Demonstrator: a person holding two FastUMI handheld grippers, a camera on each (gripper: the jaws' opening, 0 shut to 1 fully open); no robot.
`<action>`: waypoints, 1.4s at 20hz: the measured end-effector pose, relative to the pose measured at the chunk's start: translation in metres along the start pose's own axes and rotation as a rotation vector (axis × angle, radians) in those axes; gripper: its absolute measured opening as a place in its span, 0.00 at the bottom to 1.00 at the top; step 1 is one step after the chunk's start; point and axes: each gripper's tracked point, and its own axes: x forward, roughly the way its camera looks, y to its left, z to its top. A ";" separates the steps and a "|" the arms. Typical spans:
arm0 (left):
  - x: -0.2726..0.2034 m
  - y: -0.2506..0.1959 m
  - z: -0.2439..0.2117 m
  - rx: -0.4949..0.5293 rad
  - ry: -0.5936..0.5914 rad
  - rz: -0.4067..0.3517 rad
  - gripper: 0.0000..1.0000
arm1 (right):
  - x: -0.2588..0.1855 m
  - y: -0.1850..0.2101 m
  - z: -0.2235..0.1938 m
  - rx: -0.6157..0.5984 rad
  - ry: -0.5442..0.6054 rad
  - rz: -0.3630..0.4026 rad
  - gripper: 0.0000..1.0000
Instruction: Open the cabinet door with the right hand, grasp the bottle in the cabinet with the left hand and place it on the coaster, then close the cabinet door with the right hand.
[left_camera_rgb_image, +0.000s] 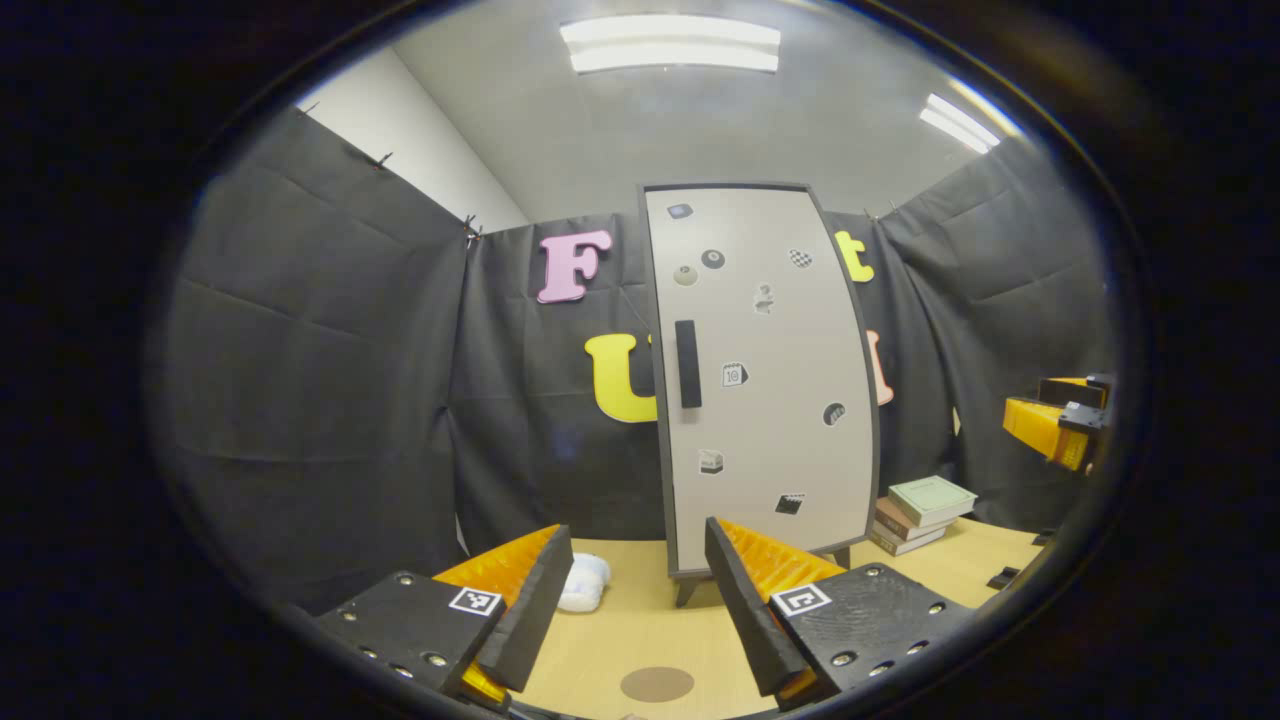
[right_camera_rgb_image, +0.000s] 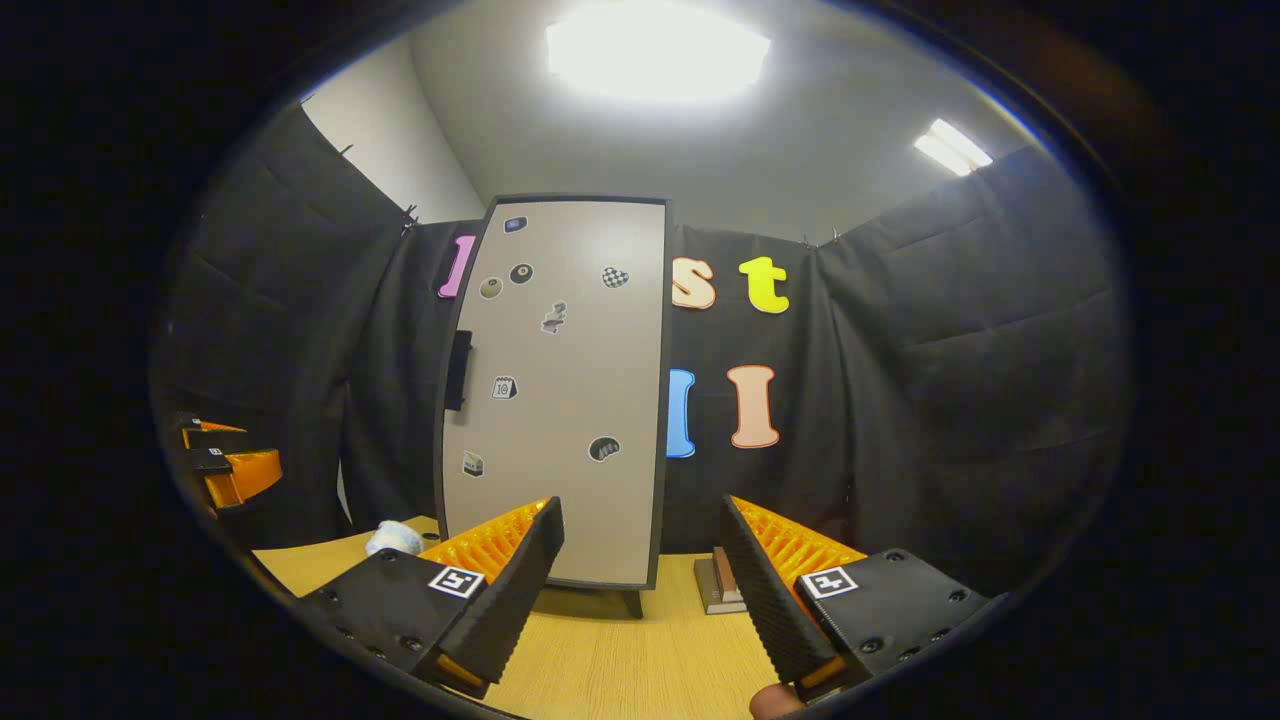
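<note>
Right tool (right_camera_rgb_image: 640, 590): in the right gripper view its two fingers stand spread wide with nothing between them, low over the counter (right_camera_rgb_image: 600, 665) and short of the cabinet.
Left tool (left_camera_rgb_image: 640, 600): in the left gripper view it is likewise released and bare, held back over the counter; seen from the right gripper view it sits far off at the left edge.
Coaster (left_camera_rgb_image: 657, 684): a round brown disc lying flat on the counter, just ahead of the left tool and between its fingers in that view, so the drop spot is close to that hand.
White object (left_camera_rgb_image: 583, 583): a soft pale lump on the counter to the left of the cabinet's foot, apart from the coaster; best left alone.
Cabinet door (right_camera_rgb_image: 560, 390): shut, upright on short legs, dotted with small stickers.
Handle (right_camera_rgb_image: 459, 370): a dark vertical bar at mid height near the door's left edge, well ahead of the right tool.
Bottle: judged to be inside, hidden by the shut door.
Books (left_camera_rgb_image: 920, 512): a stack to the right of the cabinet, near where the door would likely swing.
Step in hand: opening the door; nothing appears done yet.
Doing it well: the right tool should rise to the handle, straddle the bar squarely, close firmly, then pull in an arc around the far edge, while the left tool waits clear.
</note>
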 end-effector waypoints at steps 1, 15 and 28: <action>0.001 0.000 0.000 0.000 -0.002 0.001 0.80 | 0.001 -0.001 0.001 -0.001 0.000 -0.003 0.99; 0.009 -0.015 0.008 0.020 0.001 0.072 0.80 | 0.027 -0.027 -0.008 0.038 0.002 0.035 0.99; 0.011 0.038 -0.001 0.035 0.032 0.184 0.80 | 0.103 0.023 0.036 0.073 -0.036 0.131 0.99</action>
